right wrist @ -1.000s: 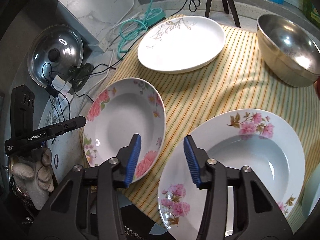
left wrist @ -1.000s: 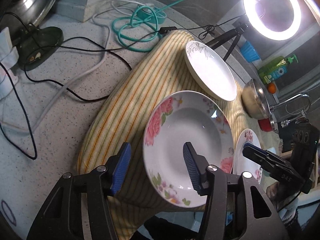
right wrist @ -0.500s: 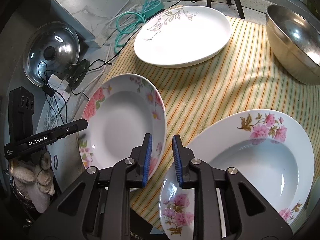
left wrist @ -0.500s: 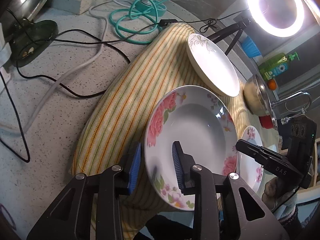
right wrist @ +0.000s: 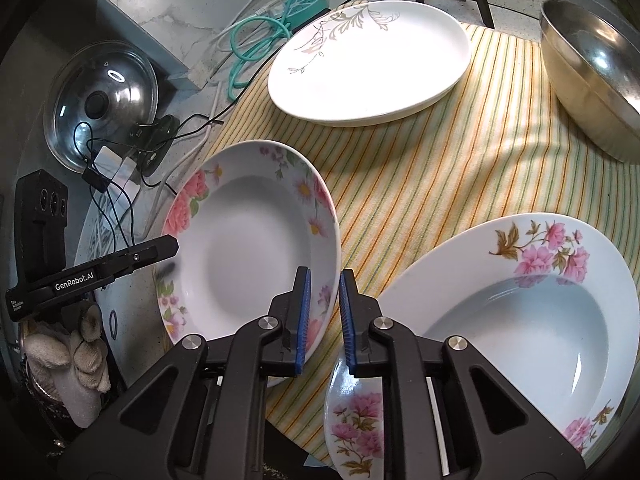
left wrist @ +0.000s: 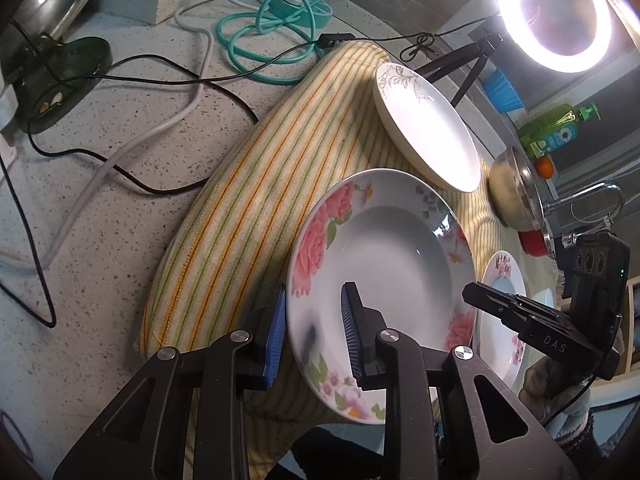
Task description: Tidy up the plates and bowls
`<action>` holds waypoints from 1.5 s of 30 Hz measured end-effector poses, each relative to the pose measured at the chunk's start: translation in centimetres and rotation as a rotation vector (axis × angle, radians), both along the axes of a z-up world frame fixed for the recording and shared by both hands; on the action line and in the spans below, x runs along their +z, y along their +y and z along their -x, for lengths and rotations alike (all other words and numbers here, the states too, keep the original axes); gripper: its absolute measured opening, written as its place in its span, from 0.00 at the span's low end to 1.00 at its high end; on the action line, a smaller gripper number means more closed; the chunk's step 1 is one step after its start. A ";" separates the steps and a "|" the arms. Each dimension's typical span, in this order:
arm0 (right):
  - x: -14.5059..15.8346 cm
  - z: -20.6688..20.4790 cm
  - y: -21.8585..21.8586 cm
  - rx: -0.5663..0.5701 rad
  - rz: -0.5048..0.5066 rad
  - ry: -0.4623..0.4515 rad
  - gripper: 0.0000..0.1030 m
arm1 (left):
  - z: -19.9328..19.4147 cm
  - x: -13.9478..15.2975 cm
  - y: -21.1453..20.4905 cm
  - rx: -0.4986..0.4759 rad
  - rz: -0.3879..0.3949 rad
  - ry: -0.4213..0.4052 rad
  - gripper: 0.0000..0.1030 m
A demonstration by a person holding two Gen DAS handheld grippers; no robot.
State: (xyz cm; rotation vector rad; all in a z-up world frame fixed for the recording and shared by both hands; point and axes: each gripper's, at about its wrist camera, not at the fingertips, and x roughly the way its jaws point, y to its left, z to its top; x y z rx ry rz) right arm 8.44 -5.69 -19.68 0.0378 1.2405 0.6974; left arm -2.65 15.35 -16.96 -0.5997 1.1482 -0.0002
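Note:
A floral deep plate (left wrist: 384,264) (right wrist: 256,256) is tilted up off the striped cloth (left wrist: 256,184). My left gripper (left wrist: 314,336) is shut on its left rim. My right gripper (right wrist: 323,316) is shut on the same plate's right rim. A second floral deep plate (right wrist: 512,320) (left wrist: 502,312) lies on the cloth to the right. A white plate with a grey leaf pattern (right wrist: 372,64) (left wrist: 428,128) lies at the back. A steel bowl (right wrist: 592,76) (left wrist: 516,192) stands at the back right.
Cables (left wrist: 168,92) and a teal coil (left wrist: 272,36) lie on the speckled counter (left wrist: 80,264) to the left. A glass pot lid (right wrist: 100,104) leans at the far left. A ring light (left wrist: 556,12), a blue cup (left wrist: 502,92) and a green bottle (left wrist: 556,132) stand behind.
Both grippers closed from open onto opposite rims of the floral deep plate, and the plate has risen and tilted off the cloth.

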 end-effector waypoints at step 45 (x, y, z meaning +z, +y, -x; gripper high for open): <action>3.5 3.7 -14.8 -0.328 -0.034 -0.016 0.14 | -3.7 3.4 -11.4 -0.297 0.032 -0.081 0.24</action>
